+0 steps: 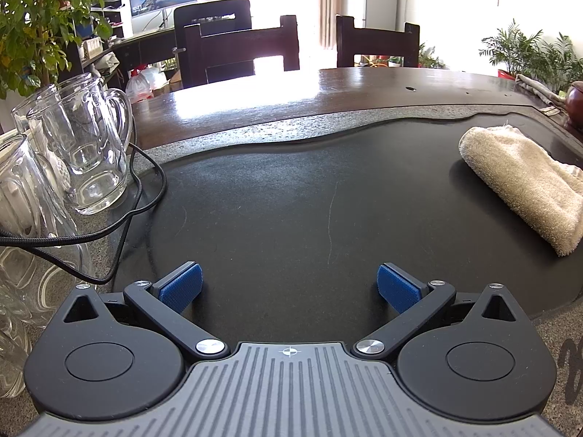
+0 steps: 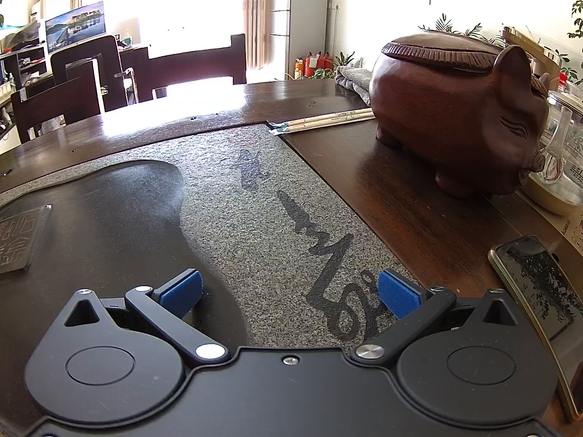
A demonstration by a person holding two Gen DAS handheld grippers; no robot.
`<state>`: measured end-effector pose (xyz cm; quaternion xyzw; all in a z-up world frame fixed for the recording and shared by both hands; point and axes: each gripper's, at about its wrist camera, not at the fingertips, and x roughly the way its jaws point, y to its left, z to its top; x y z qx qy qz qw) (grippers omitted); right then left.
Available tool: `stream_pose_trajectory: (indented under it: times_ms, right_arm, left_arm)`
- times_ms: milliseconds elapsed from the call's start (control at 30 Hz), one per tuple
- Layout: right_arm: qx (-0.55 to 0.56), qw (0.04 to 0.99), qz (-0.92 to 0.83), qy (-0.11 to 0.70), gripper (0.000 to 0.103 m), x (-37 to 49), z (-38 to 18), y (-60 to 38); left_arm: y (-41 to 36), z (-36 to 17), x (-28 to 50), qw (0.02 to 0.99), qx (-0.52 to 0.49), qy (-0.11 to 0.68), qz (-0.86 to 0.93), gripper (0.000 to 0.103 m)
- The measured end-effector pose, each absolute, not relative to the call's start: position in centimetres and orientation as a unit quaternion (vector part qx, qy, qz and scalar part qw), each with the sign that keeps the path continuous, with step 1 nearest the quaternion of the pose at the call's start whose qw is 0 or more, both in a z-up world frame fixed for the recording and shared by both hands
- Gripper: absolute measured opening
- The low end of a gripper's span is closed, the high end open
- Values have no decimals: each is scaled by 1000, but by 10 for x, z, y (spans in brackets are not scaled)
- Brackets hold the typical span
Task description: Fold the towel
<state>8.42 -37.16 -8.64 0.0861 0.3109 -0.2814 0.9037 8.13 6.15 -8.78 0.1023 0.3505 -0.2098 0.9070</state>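
Both grippers are hanging with their jaws spread wide and nothing between the blue pads. Seen from the left wrist, the left gripper [image 1: 289, 286] is hovering low over the dark, smooth inlay [image 1: 273, 200] of the stone tray, its fingers apart and gripping nothing. Seen from the right wrist, the right gripper [image 2: 289, 289] is likewise released, its left pad [image 2: 181, 293] sitting over the dark inlay and its right pad [image 2: 399, 296] over the speckled grey border [image 2: 255, 225], where dark brush-like characters [image 2: 328, 255] are running across the stone.

Farther out in the left view, the towel [image 1: 524, 182] is lying on the dark inlay at the far right, well apart from the left gripper; it is beige, already doubled over into a thick bundle, and partly cut off by the frame edge. At the left edge, clear glass mugs [image 1: 83, 145] are standing on the grey border, with a black cable [image 1: 138, 196] looping beside them.

In the right view, a carved wooden pig [image 2: 459, 109] is standing on the brown table [image 2: 400, 211] beyond the tray, wrapped chopsticks [image 2: 324, 120] are lying just left of it, and a phone [image 2: 535, 284] is resting near the right edge. The towel is not showing in this view.
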Motion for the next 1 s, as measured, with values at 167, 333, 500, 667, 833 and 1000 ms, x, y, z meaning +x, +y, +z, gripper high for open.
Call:
stream_pose_trajectory:
  times_ms: [167, 333, 500, 667, 833, 1000]
  right_arm:
    - [86, 904, -281, 311, 103, 84, -86, -372]
    - [86, 904, -281, 311, 103, 84, -86, -372]
    - [86, 904, -281, 311, 103, 84, -86, -372]
    - [89, 902, -286, 310, 103, 85, -87, -370]
    - [98, 893, -314, 308, 103, 83, -87, -356]
    - [112, 874, -363, 304, 103, 80, -89, -326]
  left_arm:
    - [61, -88, 81, 907, 102, 350, -210, 103]
    - [60, -88, 81, 907, 102, 350, -210, 103]
    - [62, -87, 81, 907, 103, 350, -210, 103]
    - [61, -88, 81, 907, 102, 350, -210, 103]
    - [63, -87, 80, 907, 103, 350, -210, 103]
    - [62, -87, 80, 907, 103, 350, -210, 103]
